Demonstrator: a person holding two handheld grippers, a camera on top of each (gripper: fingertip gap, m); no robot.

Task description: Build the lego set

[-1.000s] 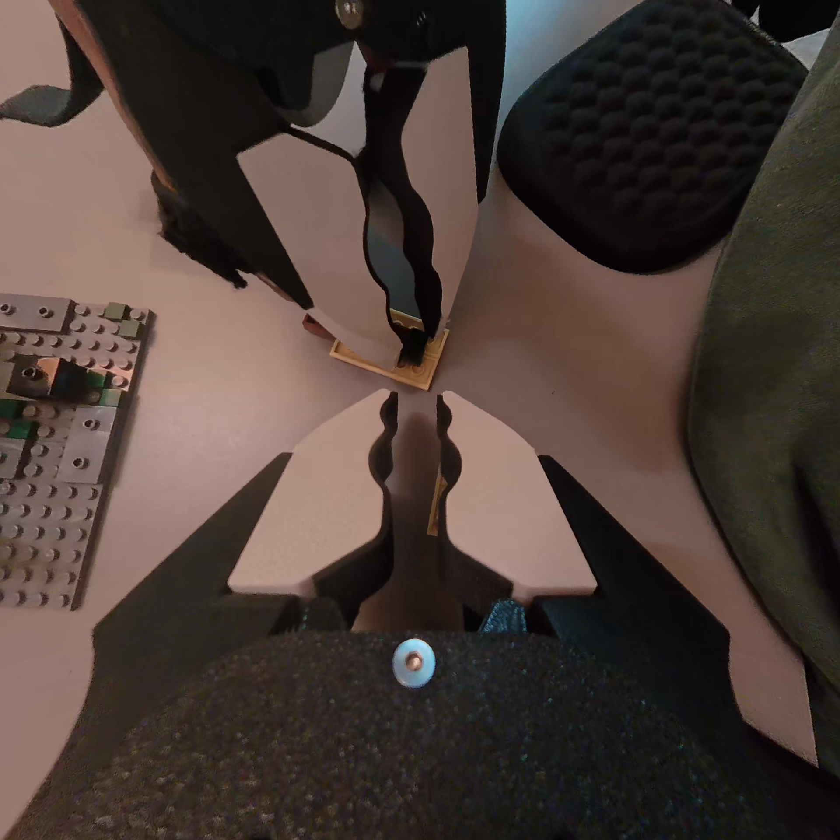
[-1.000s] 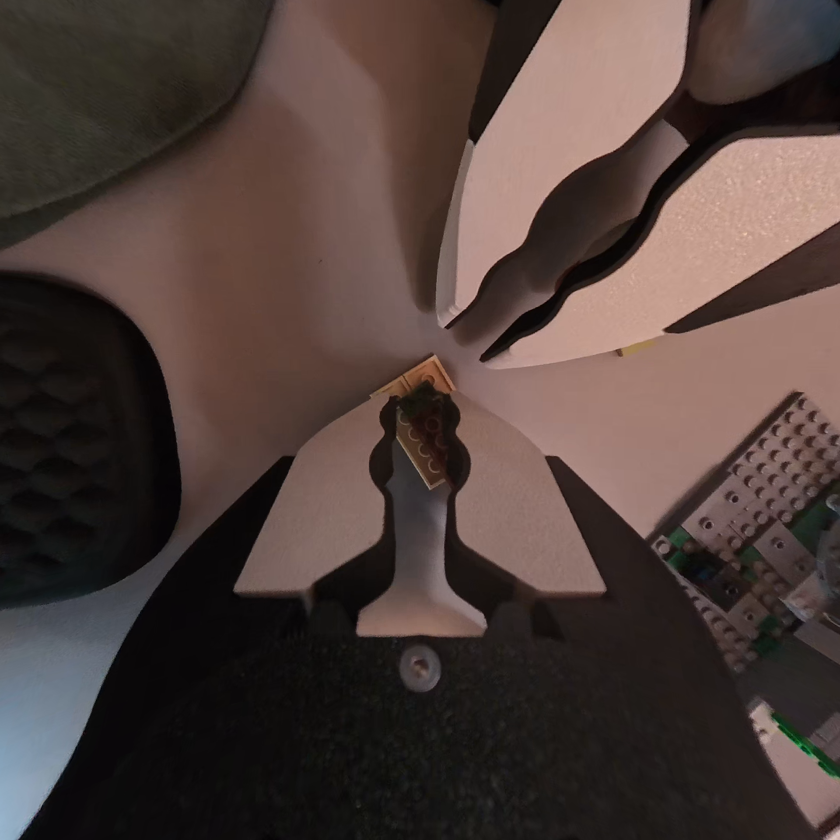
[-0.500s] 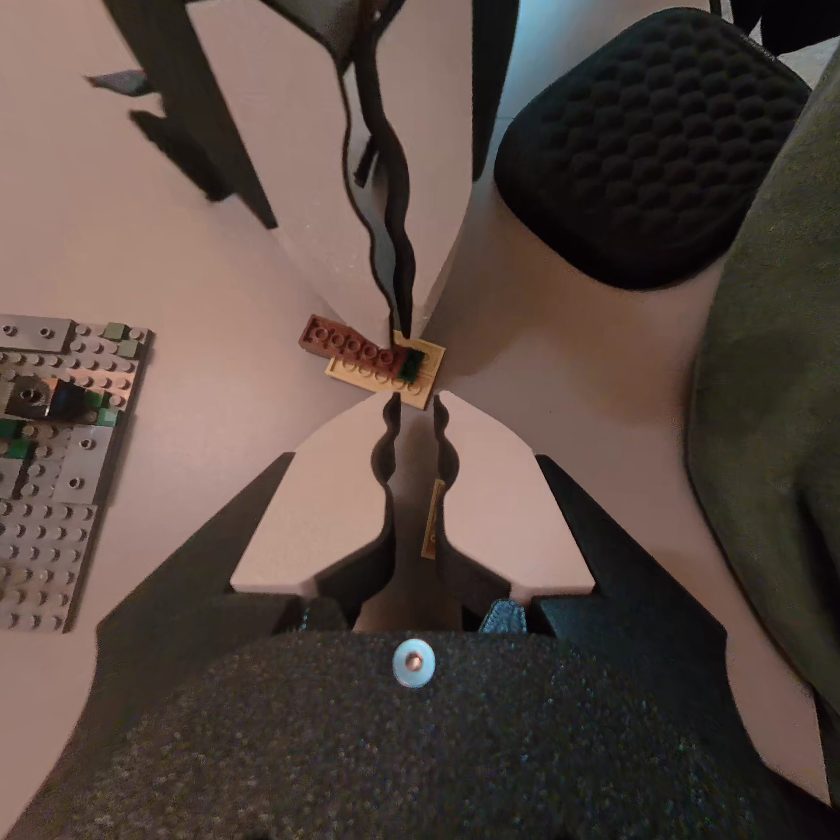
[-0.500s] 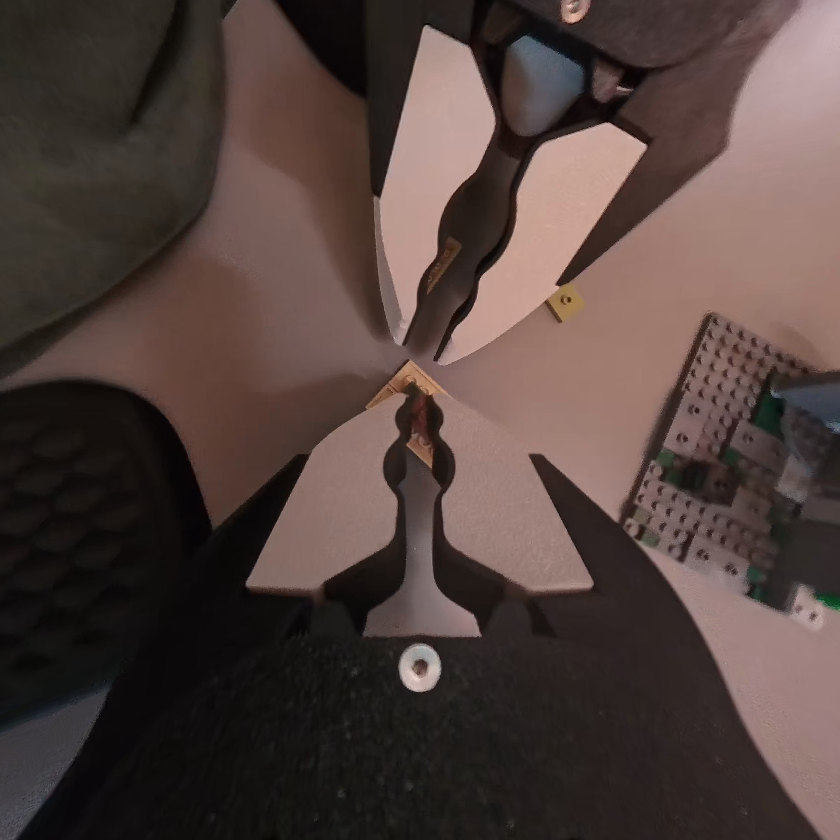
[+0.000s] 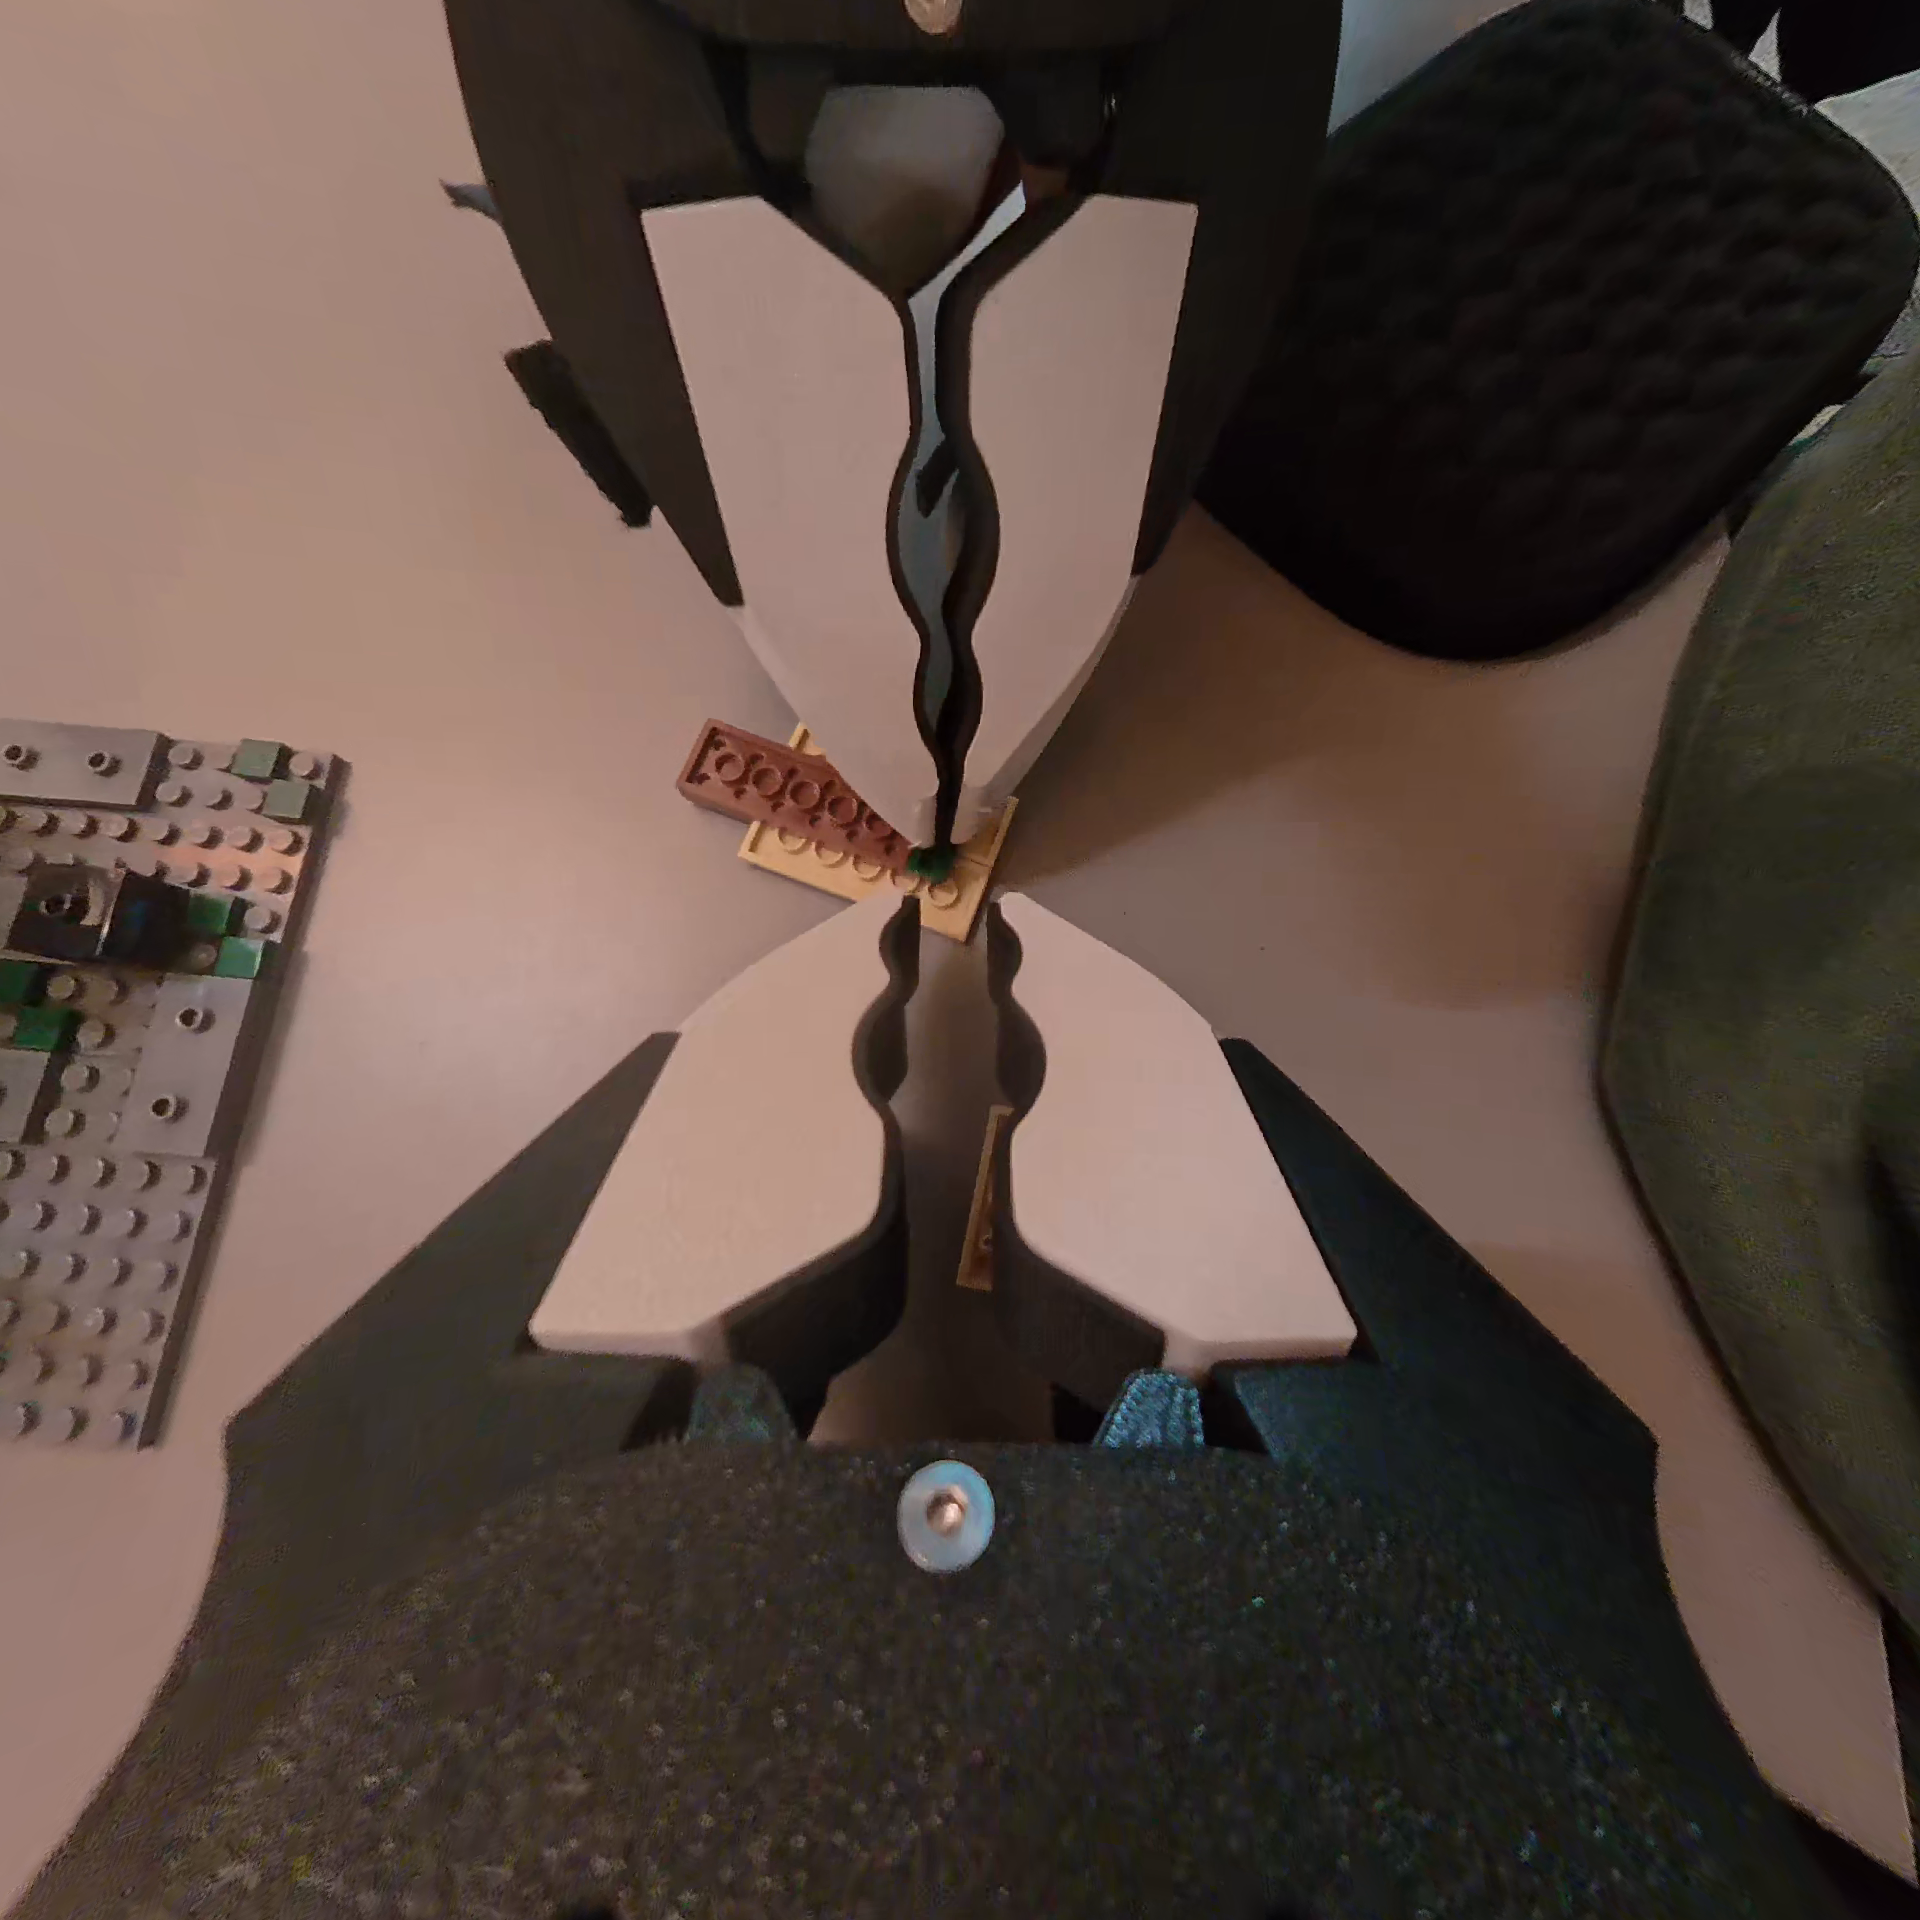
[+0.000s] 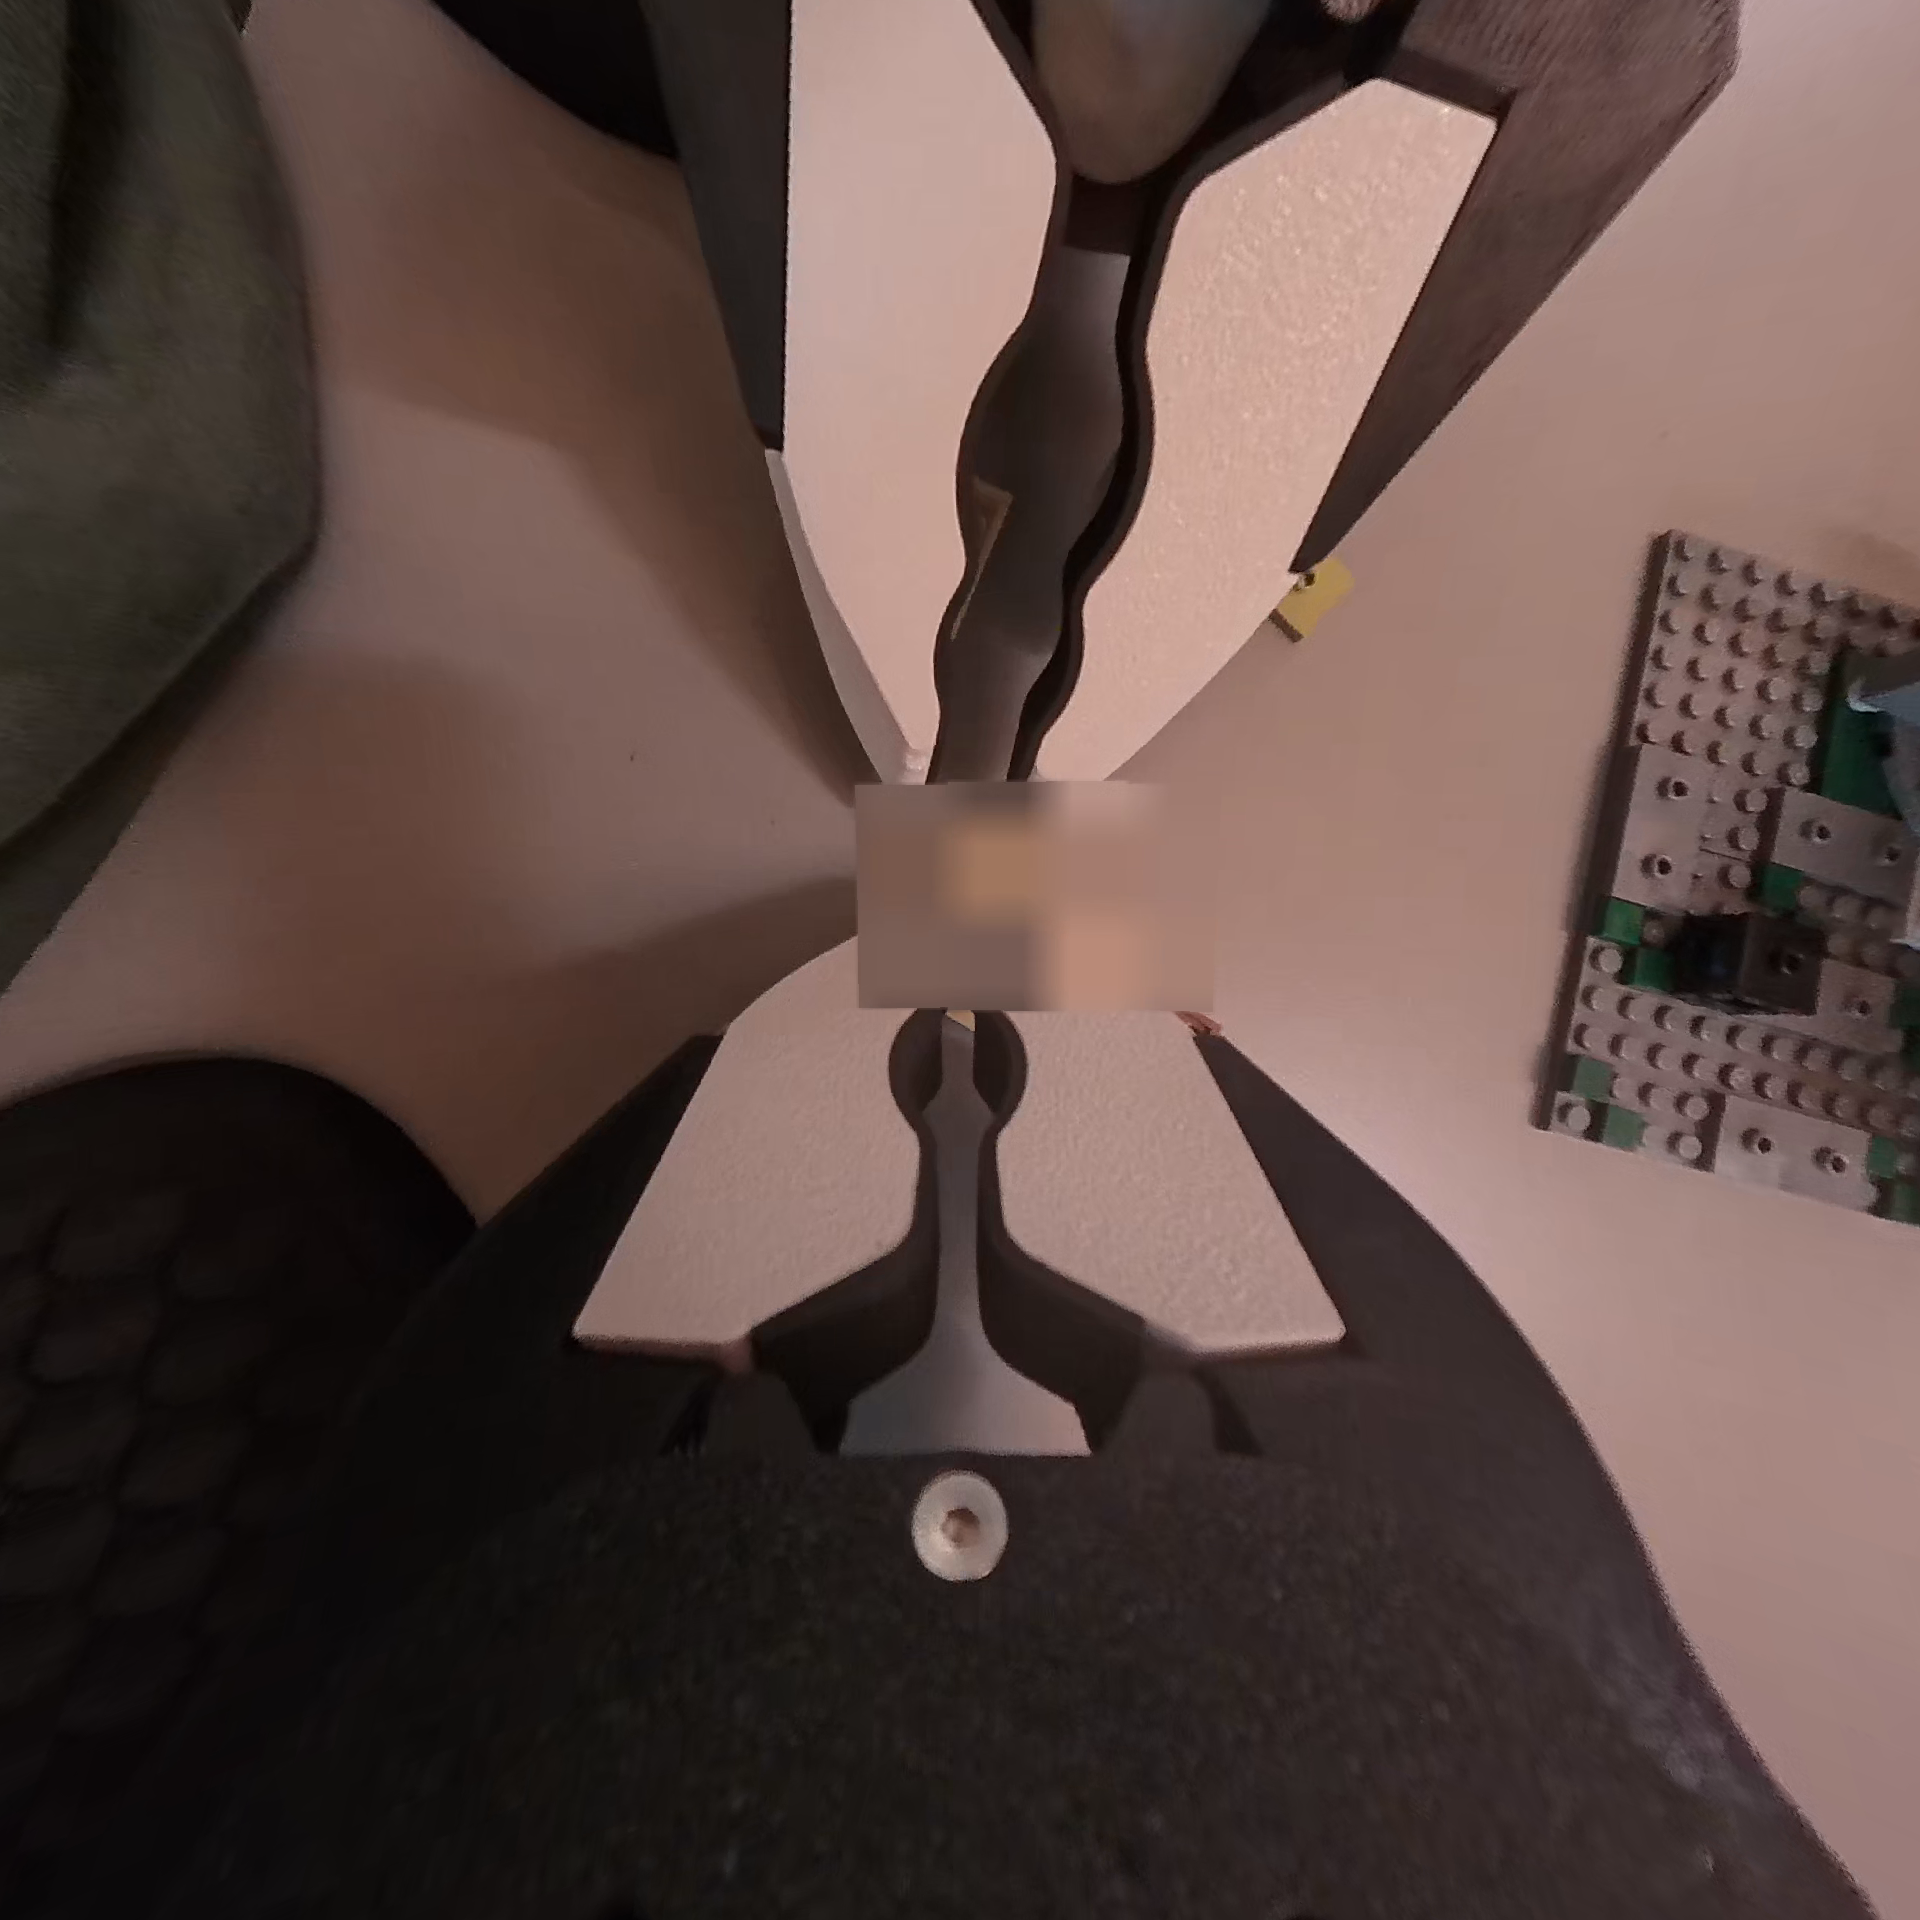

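Observation:
A tan plate (image 5: 951, 902) lies on the table with a brown studded plate (image 5: 774, 795) on top of it. My right gripper (image 5: 943, 826) comes in from the far side, shut on a small dark green piece (image 5: 928, 860) at the brown plate's near end. In the right wrist view its tips (image 6: 956, 1027) are under a blur patch. My left gripper (image 5: 951, 916) is narrowly open, tips at the tan plate's near edge; it also shows in the right wrist view (image 6: 971, 774). A tan strip (image 5: 982, 1195) lies against its right finger's inner face.
The grey baseplate with green and dark pieces (image 5: 104, 1195) lies left of the grippers, also in the right wrist view (image 6: 1704, 727). A black cushion (image 5: 1558, 312) and olive-green cloth (image 5: 1787, 935) are on the right. A small yellow piece (image 6: 1314, 597) lies loose. My left and right fingertips are right by each other.
My right gripper has swung round to face my left gripper head-on, still on the green piece, and the brown plate has come into view. My left gripper has hardly moved.

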